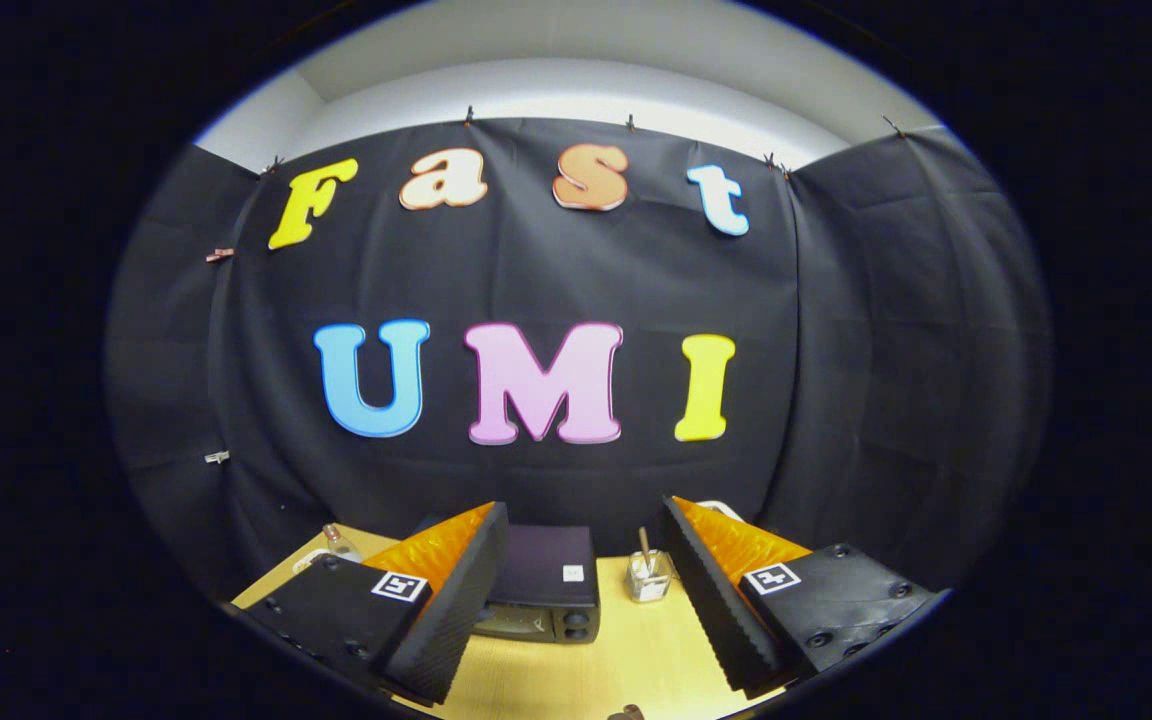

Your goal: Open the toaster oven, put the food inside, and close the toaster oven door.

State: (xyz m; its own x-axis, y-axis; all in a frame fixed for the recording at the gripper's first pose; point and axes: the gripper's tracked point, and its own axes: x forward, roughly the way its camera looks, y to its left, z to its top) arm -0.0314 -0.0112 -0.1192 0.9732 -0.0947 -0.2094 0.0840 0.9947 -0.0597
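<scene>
- The gripper (584,600) hangs high above the tabletop (636,650) with its fingers (456,600) spread wide apart and nothing between them
- The toaster oven (544,590) sits on the tabletop beyond the fingers, partly hidden behind the left finger, close to the black cloth wall at the far side
- Its dark flat top faces up and its front face, with what look like two knobs at the right end, faces the near side; the door looks shut, though the left part of the front is covered
- Its long axis runs left to right, across the line of the fingers
- By my judgement the oven is a rigid metal box, heavy enough to stay put under a gentle pull; the door probably hinges along its bottom edge, so the place to take hold would be the handle along the top of the door, which I cannot make out here
- A smooth handle may slip, so a hooking pull down and toward the near side seems safer than a pinch
- A small glass jar (649,578) with a stick in it stands just right of the oven; it looks light and breakable
- Another small glass object (338,543) sits at the far left of the tabletop
- I cannot pick out the food with any certainty
</scene>
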